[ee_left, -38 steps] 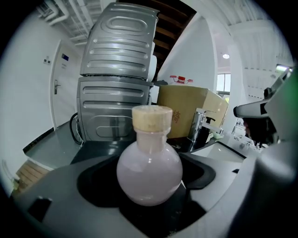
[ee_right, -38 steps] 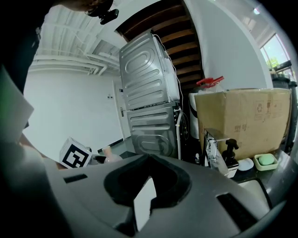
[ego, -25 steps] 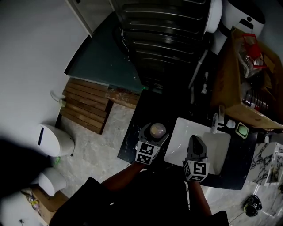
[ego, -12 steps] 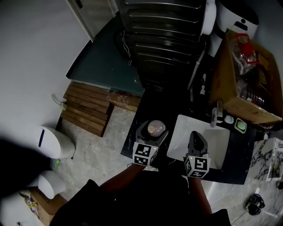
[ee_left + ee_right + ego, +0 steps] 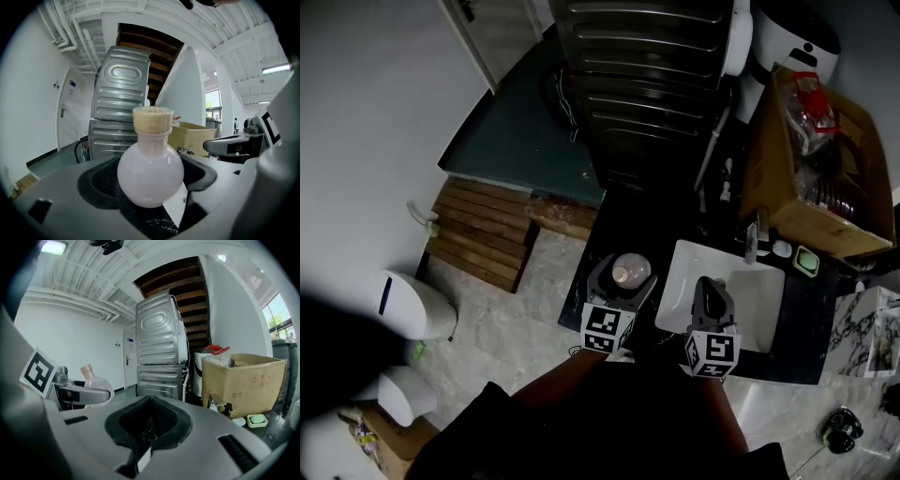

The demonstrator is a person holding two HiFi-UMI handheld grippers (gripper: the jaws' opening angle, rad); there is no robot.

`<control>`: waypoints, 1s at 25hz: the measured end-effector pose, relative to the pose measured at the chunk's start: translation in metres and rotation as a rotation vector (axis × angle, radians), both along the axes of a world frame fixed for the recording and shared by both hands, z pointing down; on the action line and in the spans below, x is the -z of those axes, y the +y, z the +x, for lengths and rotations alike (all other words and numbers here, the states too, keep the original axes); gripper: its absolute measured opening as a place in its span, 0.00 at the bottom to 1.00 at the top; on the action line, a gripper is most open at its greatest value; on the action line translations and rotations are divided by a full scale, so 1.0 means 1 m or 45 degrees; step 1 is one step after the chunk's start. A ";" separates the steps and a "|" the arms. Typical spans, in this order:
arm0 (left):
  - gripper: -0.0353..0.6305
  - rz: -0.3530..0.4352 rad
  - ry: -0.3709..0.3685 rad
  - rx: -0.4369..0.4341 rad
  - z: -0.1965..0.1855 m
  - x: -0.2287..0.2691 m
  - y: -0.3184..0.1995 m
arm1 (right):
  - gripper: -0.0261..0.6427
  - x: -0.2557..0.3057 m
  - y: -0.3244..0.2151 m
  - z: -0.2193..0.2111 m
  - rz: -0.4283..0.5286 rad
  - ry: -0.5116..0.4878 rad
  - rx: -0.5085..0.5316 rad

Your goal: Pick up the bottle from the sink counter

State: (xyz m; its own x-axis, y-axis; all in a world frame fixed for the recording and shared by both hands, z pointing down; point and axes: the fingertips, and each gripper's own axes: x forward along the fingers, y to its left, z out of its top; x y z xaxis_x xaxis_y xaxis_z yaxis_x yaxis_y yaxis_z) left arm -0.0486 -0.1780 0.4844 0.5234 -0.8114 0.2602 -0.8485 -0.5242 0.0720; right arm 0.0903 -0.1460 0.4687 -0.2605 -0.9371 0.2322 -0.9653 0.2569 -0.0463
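Note:
A round pink bottle (image 5: pixel 630 272) with a cork stopper sits between the jaws of my left gripper (image 5: pixel 623 274), over the black counter (image 5: pixel 586 291) just left of the white sink (image 5: pixel 682 281). In the left gripper view the bottle (image 5: pixel 150 171) fills the gap, its belly against both pads, so that left gripper (image 5: pixel 151 180) is shut on it. Whether its base touches the counter I cannot tell. My right gripper (image 5: pixel 712 292) hovers over the sink basin; in its own view the right gripper (image 5: pixel 150 401) is shut and holds nothing, and the bottle (image 5: pixel 93 380) shows at its left.
A faucet (image 5: pixel 753 239), a small green soap dish (image 5: pixel 808 262) and a large cardboard box (image 5: pixel 797 178) stand behind the sink. Stacked metal machines (image 5: pixel 647 84) rise at the back. On the floor to the left lie a wooden pallet (image 5: pixel 483 230) and a white bin (image 5: pixel 412 305).
The head view has shifted a little. Both grippers and the bottle keep nearly the same places relative to the sink.

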 end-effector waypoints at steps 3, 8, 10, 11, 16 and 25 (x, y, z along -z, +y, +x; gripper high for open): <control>0.63 -0.002 0.001 -0.004 -0.001 -0.001 0.004 | 0.09 0.005 0.003 0.001 0.020 0.032 -0.010; 0.63 0.000 0.005 0.004 -0.005 0.001 0.005 | 0.09 0.007 0.004 -0.001 0.025 0.045 -0.015; 0.63 0.001 0.005 0.005 -0.006 0.002 0.004 | 0.09 0.006 0.004 -0.002 0.023 0.042 -0.014; 0.63 0.001 0.004 0.005 -0.006 0.002 0.003 | 0.09 0.005 0.003 -0.002 0.023 0.040 -0.014; 0.63 0.001 0.008 -0.006 0.003 -0.002 -0.001 | 0.09 0.002 0.003 0.007 0.018 0.037 -0.024; 0.63 -0.010 -0.015 -0.022 0.011 -0.010 -0.016 | 0.09 -0.005 -0.011 0.011 0.010 0.032 -0.030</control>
